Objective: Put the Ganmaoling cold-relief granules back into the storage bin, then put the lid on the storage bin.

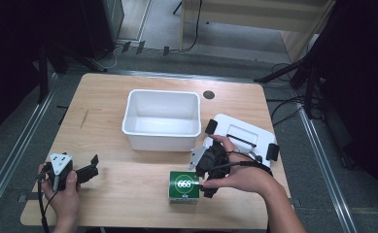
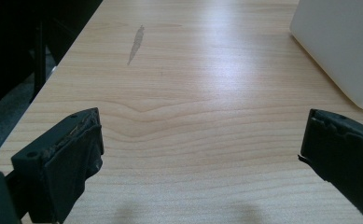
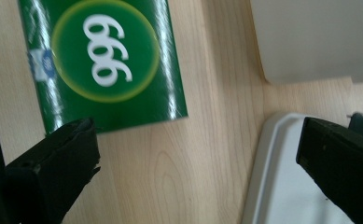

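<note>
While my two grippers sit low at the near edge, the biggest thing I see is the wooden table (image 1: 128, 92), pale and bare over most of its left half. Next in size is the white bin (image 1: 161, 119), standing a little past the table's middle with its open top up and nothing showing inside. At about four o'clock from the bin lies the white lid (image 1: 240, 131), flat on the wood, with black latches at its ends. At about six o'clock from the bin, near the front edge, sits the green box (image 1: 184, 187), its round yellow-ringed mark and white figures facing up.

My right gripper (image 1: 207, 170) is at about three o'clock from the green box, just beside it, with my hand (image 1: 240, 177) wrapped round its body. In the right gripper view its jaws stand wide apart and grip nothing; the green box (image 3: 104, 60) lies beyond the left jaw, the lid's rim (image 3: 268, 154) runs by the right one, and bare wood lies between them. I cannot tell whether a jaw touches the box.

My left gripper (image 1: 90, 171) rests near the table's seven o'clock corner, well apart from the box. In the left gripper view its jaws are spread wide over bare wood, holding nothing, with the bin's wall (image 2: 342, 46) at two o'clock.
</note>
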{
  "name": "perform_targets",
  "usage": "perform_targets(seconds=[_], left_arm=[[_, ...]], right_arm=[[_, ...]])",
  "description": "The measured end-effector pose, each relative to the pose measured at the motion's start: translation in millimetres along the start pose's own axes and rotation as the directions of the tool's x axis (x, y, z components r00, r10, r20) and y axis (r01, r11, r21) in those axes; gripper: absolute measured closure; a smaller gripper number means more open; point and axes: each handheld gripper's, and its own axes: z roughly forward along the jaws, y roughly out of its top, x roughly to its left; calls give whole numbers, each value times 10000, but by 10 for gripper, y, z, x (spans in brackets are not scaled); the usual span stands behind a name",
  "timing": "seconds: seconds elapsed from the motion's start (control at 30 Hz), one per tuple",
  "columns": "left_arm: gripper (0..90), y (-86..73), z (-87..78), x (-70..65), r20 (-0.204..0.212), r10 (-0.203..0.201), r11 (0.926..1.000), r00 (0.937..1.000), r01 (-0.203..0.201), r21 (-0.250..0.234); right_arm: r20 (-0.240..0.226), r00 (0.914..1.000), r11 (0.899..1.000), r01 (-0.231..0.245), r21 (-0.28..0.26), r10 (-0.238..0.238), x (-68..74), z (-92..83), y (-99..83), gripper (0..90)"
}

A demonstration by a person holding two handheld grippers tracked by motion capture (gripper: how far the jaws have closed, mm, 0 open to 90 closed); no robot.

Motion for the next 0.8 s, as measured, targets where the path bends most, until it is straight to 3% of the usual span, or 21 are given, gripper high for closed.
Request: perform_targets(seconds=[0.4, 0.8], left_arm=[[0, 0, 0, 2, 29, -8, 10000, 10000, 8, -6], [0, -8, -15, -4, 38, 45, 10000, 10000, -44, -75]], right_arm=[[-553, 9950, 9965, 839, 25, -836, 199, 116, 291, 0], [-1121, 9866, 9925, 1215, 165, -1189, 321, 271, 354, 0]])
